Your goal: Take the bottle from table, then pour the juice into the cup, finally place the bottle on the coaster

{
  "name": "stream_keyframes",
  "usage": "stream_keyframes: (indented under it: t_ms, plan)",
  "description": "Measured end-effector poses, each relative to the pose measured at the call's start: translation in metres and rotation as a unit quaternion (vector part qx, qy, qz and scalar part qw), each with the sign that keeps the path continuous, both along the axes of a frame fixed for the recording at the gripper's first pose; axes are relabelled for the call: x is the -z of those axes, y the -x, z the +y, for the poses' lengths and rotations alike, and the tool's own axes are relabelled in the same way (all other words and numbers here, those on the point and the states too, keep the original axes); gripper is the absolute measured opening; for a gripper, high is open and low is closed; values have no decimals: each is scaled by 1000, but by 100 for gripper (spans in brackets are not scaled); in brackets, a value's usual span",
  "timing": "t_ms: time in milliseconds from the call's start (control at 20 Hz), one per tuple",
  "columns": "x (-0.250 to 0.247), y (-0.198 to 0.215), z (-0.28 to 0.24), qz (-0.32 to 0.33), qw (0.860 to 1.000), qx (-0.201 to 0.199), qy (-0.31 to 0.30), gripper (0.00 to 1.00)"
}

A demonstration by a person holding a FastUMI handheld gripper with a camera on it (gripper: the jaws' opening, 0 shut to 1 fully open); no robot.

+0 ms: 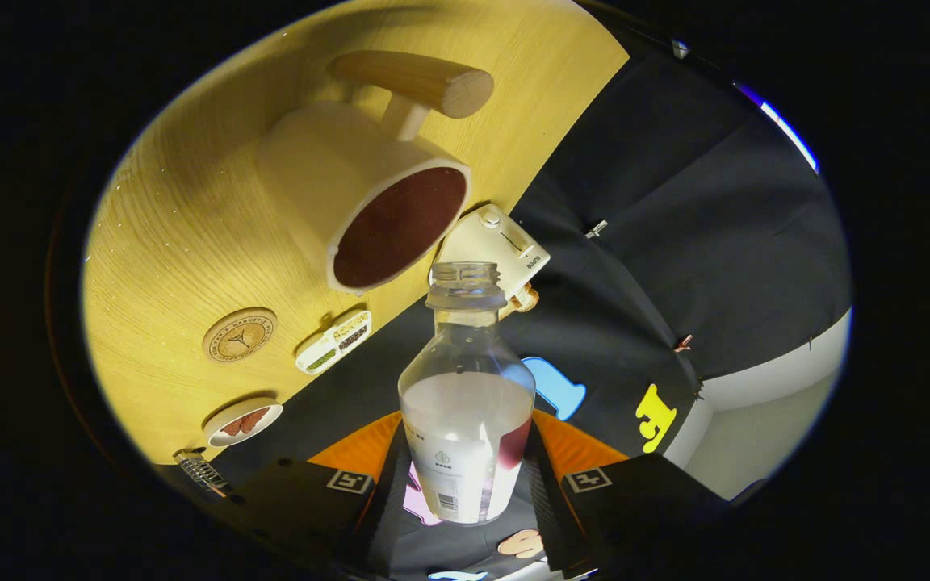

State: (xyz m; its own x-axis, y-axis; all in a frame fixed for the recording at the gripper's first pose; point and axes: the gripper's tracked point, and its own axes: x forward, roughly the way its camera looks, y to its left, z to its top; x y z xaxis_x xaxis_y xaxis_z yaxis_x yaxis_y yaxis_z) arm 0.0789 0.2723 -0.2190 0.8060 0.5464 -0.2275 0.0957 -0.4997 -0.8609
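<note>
Bottle (467,387) first: in the gripper view we see it clamped between the two fingers of the gripper (469,476), both pressing on its labelled lower body. It is uncapped, with its open neck pointing just below the rim of the cup (368,198). The whole scene sits rolled, so we judge the bottle is tilted toward pouring. The cup stands on the wooden table (174,234), beyond the fingers, and already shows dark red liquid inside; a little red remains low in the bottle.

To do this pour well, we should bring the neck over the cup's open mouth before tipping further, since it seems to sit short of the rim now. Tilt slowly, keep the grip firm and watch the cup's level.

Counting: one bottle, one cup with one wooden handle (416,81), one round coaster (239,334) near the table edge, one small white box (334,340) just beside it, one shallow dish (244,421), and one white appliance (497,250) past the cup.
</note>
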Motion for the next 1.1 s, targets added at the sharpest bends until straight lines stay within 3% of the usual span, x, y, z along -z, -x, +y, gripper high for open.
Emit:
stream_keyframes:
  t_ms: [300,450,550,750,900,1100]
  plan:
    - [22,1,-27,87,990,88,-73,71]
    - [37,11,-41,147,970,146,-127,71]
    - [48,19,-47,198,945,192,-174,72]
    - [73,34,-50,307,863,285,-283,72]
    - [76,38,-47,345,811,316,-350,72]
    - [76,35,-47,392,722,352,-448,72]
